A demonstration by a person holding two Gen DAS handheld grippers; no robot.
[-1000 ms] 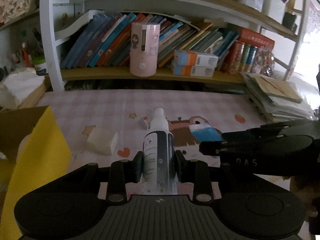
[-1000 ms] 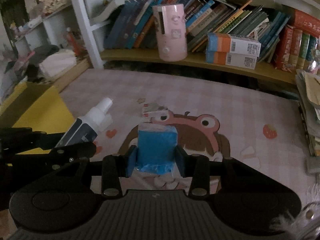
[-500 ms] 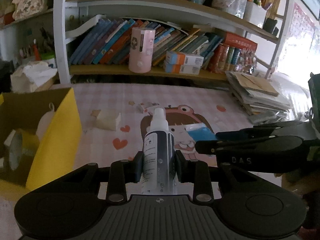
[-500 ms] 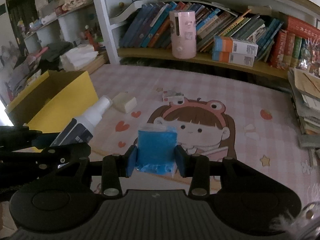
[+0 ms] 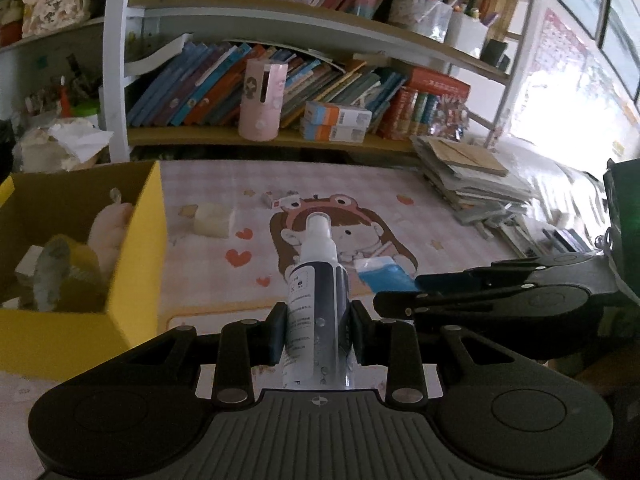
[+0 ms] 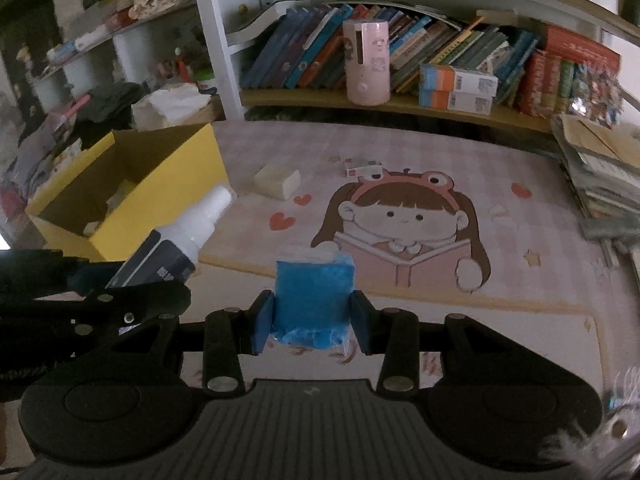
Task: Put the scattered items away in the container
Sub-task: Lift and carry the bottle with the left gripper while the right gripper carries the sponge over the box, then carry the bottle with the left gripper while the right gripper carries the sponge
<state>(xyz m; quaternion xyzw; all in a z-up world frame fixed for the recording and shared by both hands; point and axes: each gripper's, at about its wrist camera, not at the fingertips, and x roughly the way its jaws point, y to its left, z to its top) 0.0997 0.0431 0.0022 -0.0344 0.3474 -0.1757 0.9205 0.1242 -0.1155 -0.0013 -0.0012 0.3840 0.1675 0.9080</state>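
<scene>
My left gripper is shut on a dark spray bottle with a white cap, held above the mat. The bottle also shows in the right wrist view. My right gripper is shut on a blue packet, which also shows in the left wrist view. The yellow box stands open at the left with several items inside; it also shows in the right wrist view. A white block and a small red-and-white box lie on the cartoon mat.
A bookshelf with a pink cylinder and orange-blue boxes runs along the back. A stack of papers lies at the right edge. Crumpled tissue and clutter sit behind the yellow box.
Both grippers have pulled back and up from the mat with their objects. More of the yellow box and mat has come into view.
</scene>
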